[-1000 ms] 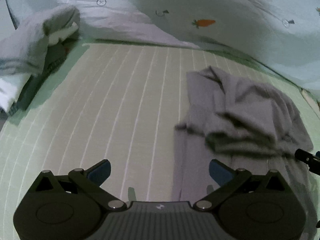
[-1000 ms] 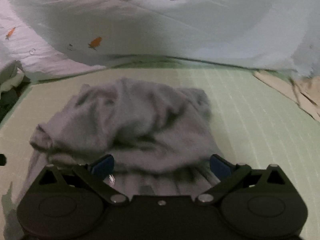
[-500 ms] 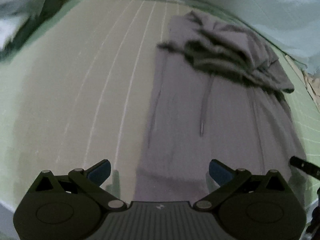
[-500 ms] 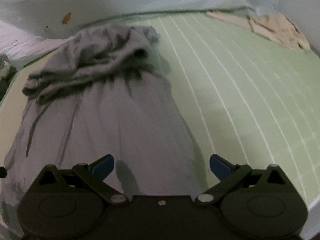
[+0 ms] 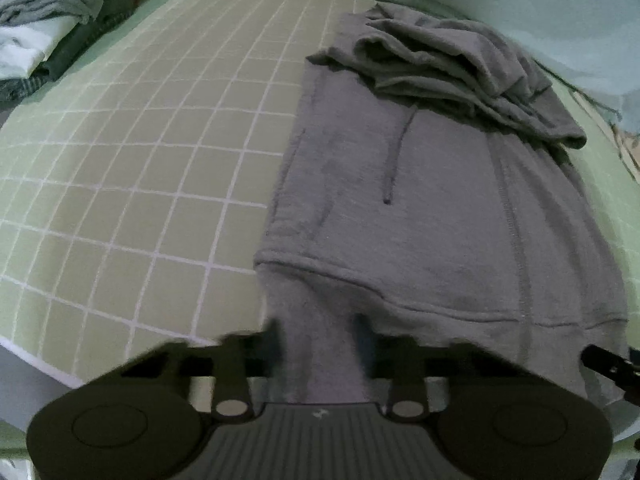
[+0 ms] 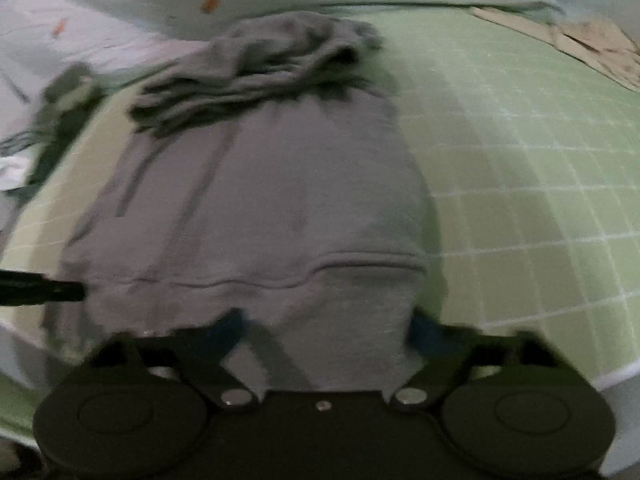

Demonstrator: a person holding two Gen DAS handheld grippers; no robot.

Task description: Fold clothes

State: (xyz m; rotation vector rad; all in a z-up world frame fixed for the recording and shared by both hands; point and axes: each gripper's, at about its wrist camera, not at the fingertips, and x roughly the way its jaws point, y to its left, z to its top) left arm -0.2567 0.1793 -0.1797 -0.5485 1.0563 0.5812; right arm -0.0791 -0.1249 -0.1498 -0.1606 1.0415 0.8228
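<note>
Grey hoodie (image 5: 436, 216) flat on green checked bed sheet (image 5: 132, 184), hood bunched at 12 o'clock, left tongs (image 5: 318, 344) closing, pinching hem, right tongs (image 6: 326, 332) closing around hem at 6 o'clock.

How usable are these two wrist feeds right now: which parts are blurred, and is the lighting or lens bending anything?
Left wrist view: dim; the grey hoodie and checked sheet are fairly sharp, but the left gripper, closing over the hem, is motion-smeared. Right wrist view: soft throughout; the right gripper, closing with hem between its fingers, is blurred. Both views: fisheye curves the grid lines and darkens the corners.
</note>
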